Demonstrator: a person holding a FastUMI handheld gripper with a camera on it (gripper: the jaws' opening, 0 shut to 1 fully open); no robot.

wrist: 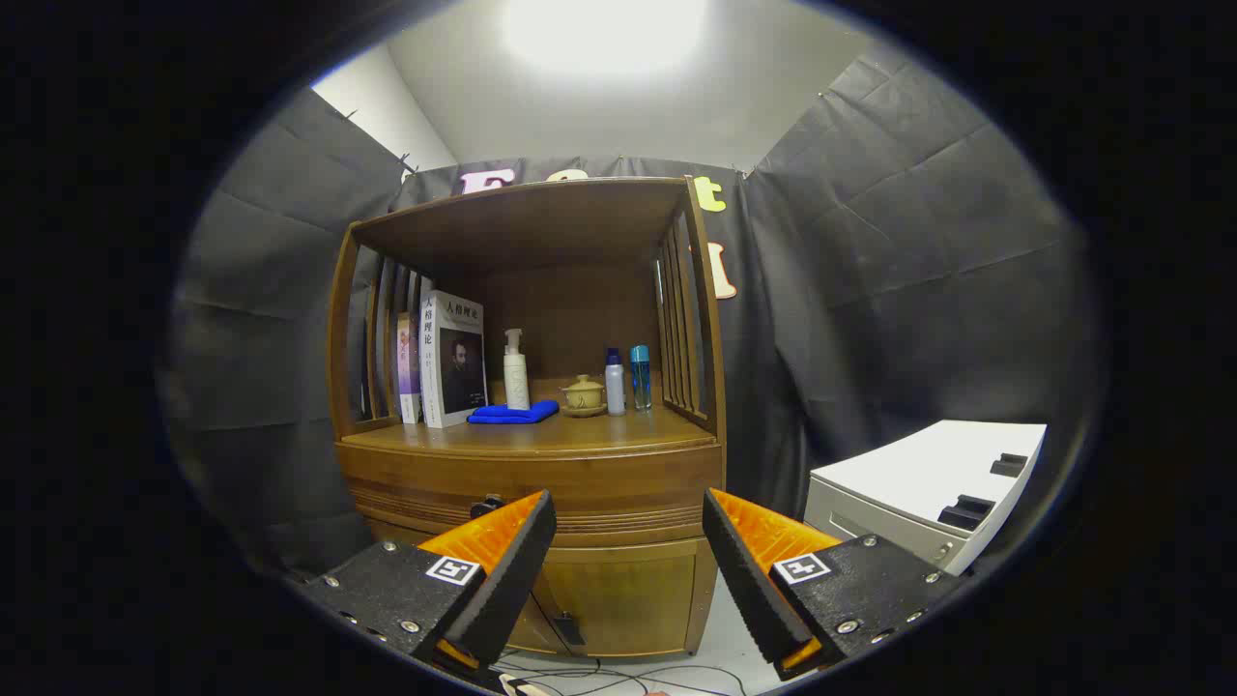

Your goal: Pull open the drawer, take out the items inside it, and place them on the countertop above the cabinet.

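Ahead: drawer point(530, 486) closed | gripper point(629, 527) fingers apart, empty

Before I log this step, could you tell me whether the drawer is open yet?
Shut: the drawer front sits flush with the cabinet; the open tool is short of it.

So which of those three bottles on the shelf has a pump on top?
The tall white bottle behind the blue cloth; the two small bottles have plain caps.
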